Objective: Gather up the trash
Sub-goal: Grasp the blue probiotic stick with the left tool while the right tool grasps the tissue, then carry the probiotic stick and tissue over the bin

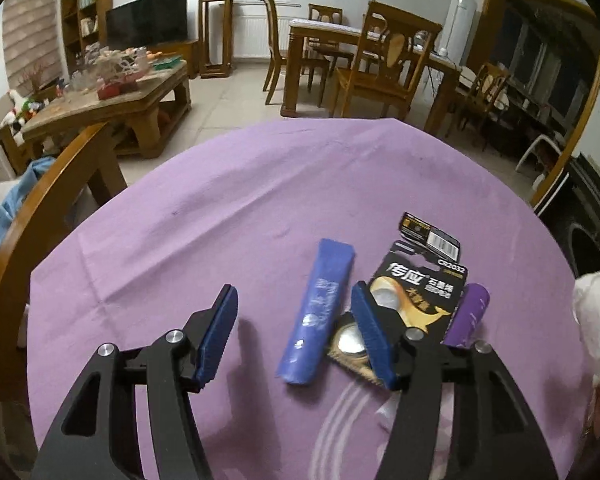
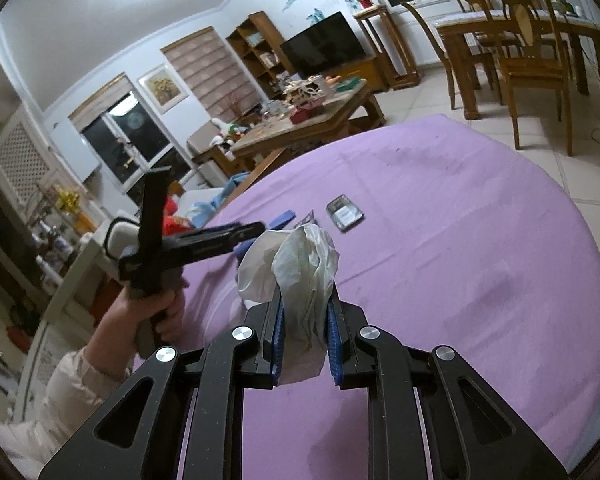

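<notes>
My left gripper [image 1: 294,320] is open and empty, low over a purple tablecloth [image 1: 228,208]. A blue wrapper [image 1: 318,312] lies between its fingers, nearer the right pad. Under that pad lies a black battery card [image 1: 416,300] with coin cells, and a purple tube [image 1: 470,314] lies just right of it. My right gripper [image 2: 306,340] is shut on a crumpled white tissue [image 2: 300,276] and holds it above the cloth [image 2: 460,240]. The tissue also shows at the right edge of the left wrist view [image 1: 594,320]. The left gripper [image 2: 204,240] shows in the right wrist view, beside the tissue.
A small clear packet [image 2: 345,212] lies further out on the cloth. A wooden chair back [image 1: 40,220] stands at the table's left edge. Beyond the table are a cluttered coffee table [image 1: 112,92] and a dining table with chairs [image 1: 372,64].
</notes>
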Motion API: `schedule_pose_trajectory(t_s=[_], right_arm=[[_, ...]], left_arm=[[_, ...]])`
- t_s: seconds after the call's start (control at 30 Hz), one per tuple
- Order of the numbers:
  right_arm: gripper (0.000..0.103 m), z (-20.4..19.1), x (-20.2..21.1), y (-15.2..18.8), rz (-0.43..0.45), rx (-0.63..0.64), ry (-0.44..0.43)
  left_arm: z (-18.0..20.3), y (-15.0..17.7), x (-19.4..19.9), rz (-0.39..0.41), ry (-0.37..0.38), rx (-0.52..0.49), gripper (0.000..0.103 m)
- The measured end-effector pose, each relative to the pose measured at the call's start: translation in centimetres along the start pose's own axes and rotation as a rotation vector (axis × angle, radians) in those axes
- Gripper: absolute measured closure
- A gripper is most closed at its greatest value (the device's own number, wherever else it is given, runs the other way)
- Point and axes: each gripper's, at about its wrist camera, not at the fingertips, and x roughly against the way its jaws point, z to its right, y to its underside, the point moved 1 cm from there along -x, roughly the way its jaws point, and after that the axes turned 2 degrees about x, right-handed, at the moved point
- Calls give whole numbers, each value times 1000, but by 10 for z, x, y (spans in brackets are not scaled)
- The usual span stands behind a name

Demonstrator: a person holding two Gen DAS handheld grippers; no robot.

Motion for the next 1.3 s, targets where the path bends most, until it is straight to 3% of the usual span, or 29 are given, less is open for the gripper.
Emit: schedule_pose_trajectory(t_s=[0.17,0.27,0.33,0.47,0.6,0.87,1.2,1.3], right_arm=[[85,-3,3,9,-5,-6,0],[85,2,1,10,-7,-25,6],[85,7,1,12,-7,-43,10],[85,14,9,14,9,-57,10],[85,20,25,14,38,-55,23],[85,44,90,13,161,-73,94],[85,105,209,29,391,-134,325],[85,131,235,42,428,-165,400]], left_arm=[[11,4,-10,-10,-71,-83,56],[6,3,-9,1,-144,-96,85],[-3,4,-7,7,-158,-51,86],[-29,7,10,58,-98,93,88],[-15,6,39,123,-16,104,88],[91,3,78,196,226,-29,88],[278,32,62,141,529,-250,88],[323,45,53,109,575,-308,88]])
